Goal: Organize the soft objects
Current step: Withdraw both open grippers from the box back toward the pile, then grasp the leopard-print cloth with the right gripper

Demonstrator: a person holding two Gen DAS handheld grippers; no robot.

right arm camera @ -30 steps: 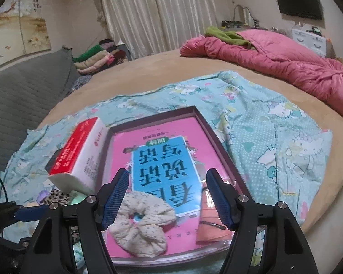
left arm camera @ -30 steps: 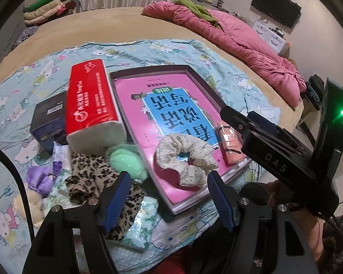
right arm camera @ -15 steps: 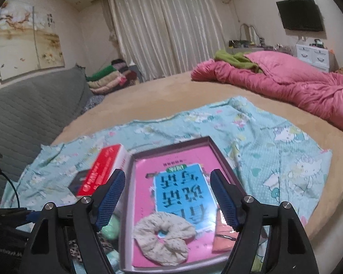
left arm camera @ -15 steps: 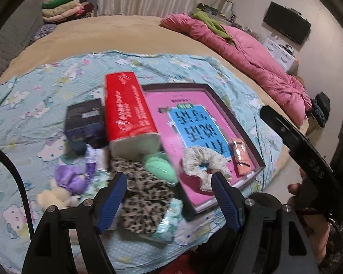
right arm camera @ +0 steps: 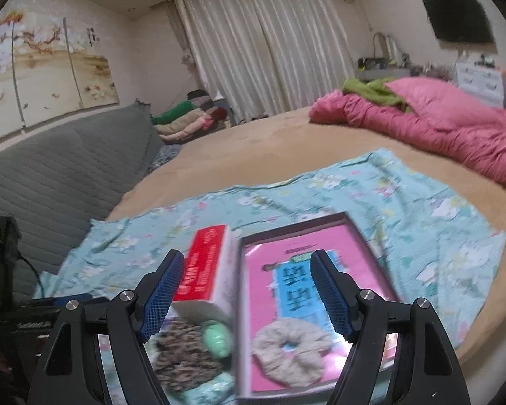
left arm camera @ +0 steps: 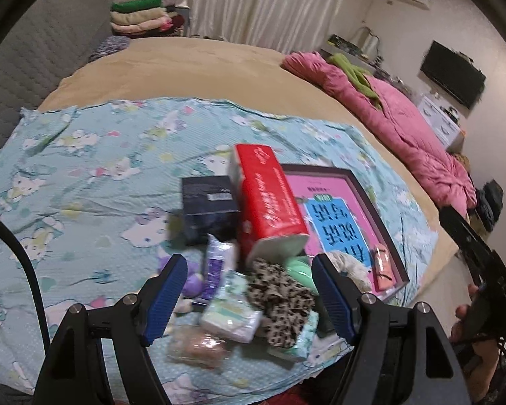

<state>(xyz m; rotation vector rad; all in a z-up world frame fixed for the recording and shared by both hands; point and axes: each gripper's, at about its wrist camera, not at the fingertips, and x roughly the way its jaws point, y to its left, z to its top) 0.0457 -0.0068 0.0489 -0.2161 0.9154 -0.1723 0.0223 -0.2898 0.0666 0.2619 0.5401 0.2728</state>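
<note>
Cream scrunchie (right arm camera: 291, 349) lies beneath the spread right gripper (right arm camera: 246, 292) — untouched.

A cream floral scrunchie (right arm camera: 291, 347) lies flat inside the dark-rimmed tray (right arm camera: 241, 320), on the near end of the pink and blue printed sheet; in the left view it shows only partly (left arm camera: 349, 270). A small salmon-pink item (left arm camera: 383, 268) lies in the tray's near right corner, detail unclear. Beside the tray's left rim rests a pale green rounded soft item (right arm camera: 217, 337), touching a crumpled leopard-print cloth (left arm camera: 280, 298). A red and white tissue pack (left arm camera: 268, 200) lies lengthwise along the tray's left side. Nearer, small packets in pale wrappers (left arm camera: 231, 314) and a purple soft item (left arm camera: 194, 280) sit clustered, blurred.
</note>
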